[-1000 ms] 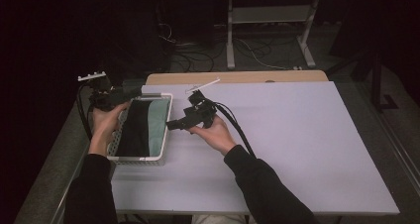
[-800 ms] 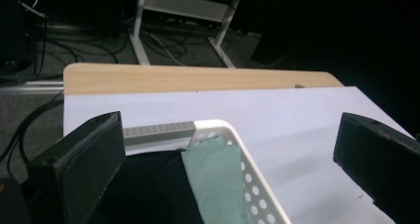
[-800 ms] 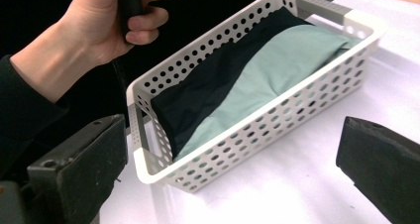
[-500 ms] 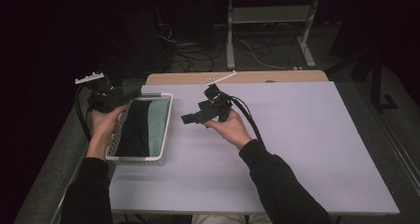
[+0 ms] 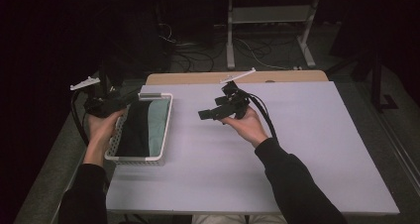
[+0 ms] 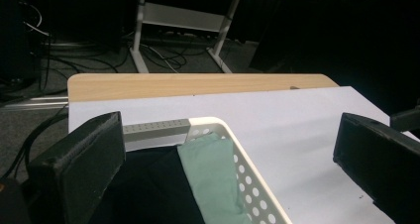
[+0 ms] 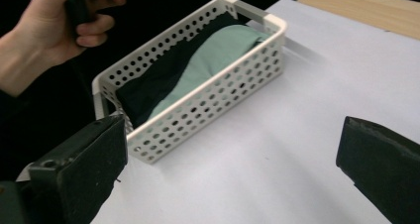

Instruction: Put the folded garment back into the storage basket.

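The basket [image 5: 141, 157] holds a black cloth [image 5: 132, 130] and a green cloth [image 5: 159, 125], just beside the left gripper [image 5: 130, 99], whose jaws are spread over its far end. The right gripper [image 5: 204, 114], spread and empty, hovers well apart above the desk [image 5: 297, 149].

No text, label, brand or number can be read on anything in these views

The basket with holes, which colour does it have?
White; the basket shows best in the right gripper view.
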The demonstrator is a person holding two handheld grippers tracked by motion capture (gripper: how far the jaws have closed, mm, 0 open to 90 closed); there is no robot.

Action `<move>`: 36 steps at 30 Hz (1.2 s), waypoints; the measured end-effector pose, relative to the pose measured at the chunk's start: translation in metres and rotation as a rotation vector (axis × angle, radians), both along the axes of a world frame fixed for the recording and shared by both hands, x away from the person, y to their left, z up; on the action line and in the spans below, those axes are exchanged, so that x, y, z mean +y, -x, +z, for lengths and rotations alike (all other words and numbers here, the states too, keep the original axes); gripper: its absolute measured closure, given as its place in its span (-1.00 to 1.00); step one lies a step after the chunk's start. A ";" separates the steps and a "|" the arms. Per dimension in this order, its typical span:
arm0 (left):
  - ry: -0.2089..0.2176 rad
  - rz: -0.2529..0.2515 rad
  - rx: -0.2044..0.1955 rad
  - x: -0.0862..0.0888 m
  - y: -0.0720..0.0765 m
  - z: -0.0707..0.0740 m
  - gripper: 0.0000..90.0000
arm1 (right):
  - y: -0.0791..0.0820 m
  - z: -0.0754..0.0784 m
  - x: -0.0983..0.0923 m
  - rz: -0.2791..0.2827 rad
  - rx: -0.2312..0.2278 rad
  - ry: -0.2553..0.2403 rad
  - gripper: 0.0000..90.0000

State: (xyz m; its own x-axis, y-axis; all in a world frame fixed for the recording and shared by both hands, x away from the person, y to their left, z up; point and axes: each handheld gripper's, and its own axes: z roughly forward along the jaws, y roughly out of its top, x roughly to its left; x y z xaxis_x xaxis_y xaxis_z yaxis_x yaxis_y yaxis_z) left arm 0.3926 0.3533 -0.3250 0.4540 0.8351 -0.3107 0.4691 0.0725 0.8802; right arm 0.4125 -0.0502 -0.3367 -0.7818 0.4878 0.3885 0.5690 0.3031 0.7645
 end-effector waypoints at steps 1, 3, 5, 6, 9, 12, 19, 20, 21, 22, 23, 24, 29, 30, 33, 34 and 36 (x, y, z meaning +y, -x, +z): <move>0.002 0.002 -0.003 0.000 0.001 0.000 -1.00 | 0.000 0.000 -0.003 -0.007 -0.005 0.005 -1.00; 0.000 -0.001 -0.007 0.000 0.004 -0.001 -1.00 | -0.001 0.000 -0.009 -0.019 -0.005 0.006 -1.00; 0.001 -0.004 -0.006 0.000 0.006 -0.001 -1.00 | -0.001 0.000 -0.013 -0.029 -0.004 0.009 -1.00; 0.002 -0.006 -0.007 0.000 0.007 -0.002 -1.00 | -0.002 0.000 -0.016 -0.029 -0.005 0.009 -1.00; 0.006 -0.009 -0.011 0.000 0.009 -0.003 -1.00 | -0.002 -0.001 -0.022 -0.038 -0.004 0.015 -1.00; 0.011 -0.006 -0.011 0.000 0.012 -0.006 -1.00 | -0.002 -0.002 -0.029 -0.052 -0.010 0.016 -1.00; 0.017 -0.009 0.002 0.001 0.020 -0.018 -1.00 | -0.002 -0.009 -0.052 -0.086 -0.004 0.002 -1.00; 0.023 -0.006 0.003 0.001 0.022 -0.020 -1.00 | -0.002 -0.010 -0.055 -0.091 -0.005 0.003 -1.00; 0.027 -0.005 0.001 0.002 0.023 -0.021 -1.00 | -0.002 -0.010 -0.058 -0.095 -0.004 0.001 -1.00; 0.033 -0.007 0.003 0.002 0.024 -0.023 -1.00 | -0.002 -0.011 -0.061 -0.102 -0.002 0.003 -1.00; 0.031 -0.008 0.002 0.002 0.025 -0.025 -1.00 | -0.002 -0.012 -0.064 -0.107 -0.004 0.002 -1.00; 0.035 -0.005 0.002 0.002 0.026 -0.026 -1.00 | -0.002 -0.013 -0.067 -0.107 -0.004 0.003 -1.00; 0.048 -0.009 -0.007 0.002 0.032 -0.031 -1.00 | -0.001 -0.017 -0.081 -0.118 -0.001 0.006 -1.00; 0.052 -0.009 -0.010 0.002 0.034 -0.031 -1.00 | -0.001 -0.017 -0.083 -0.121 0.000 0.009 -1.00; 0.059 -0.013 -0.018 0.002 0.039 -0.033 -1.00 | 0.001 -0.020 -0.090 -0.127 0.002 0.012 -1.00; 0.063 -0.011 -0.021 0.001 0.040 -0.034 -1.00 | 0.001 -0.021 -0.093 -0.131 0.004 0.012 -1.00; 0.068 -0.009 -0.020 0.001 0.043 -0.035 -1.00 | 0.002 -0.023 -0.098 -0.136 0.006 0.015 -1.00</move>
State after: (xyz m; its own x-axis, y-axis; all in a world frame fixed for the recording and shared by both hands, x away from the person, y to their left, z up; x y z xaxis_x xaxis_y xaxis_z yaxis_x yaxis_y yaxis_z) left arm 0.3492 0.3548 -0.3600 0.4685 0.8079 -0.3575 0.4523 0.1282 0.8826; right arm 0.4107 -0.1478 -0.3594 -0.7055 0.5950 0.3849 0.6104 0.2345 0.7566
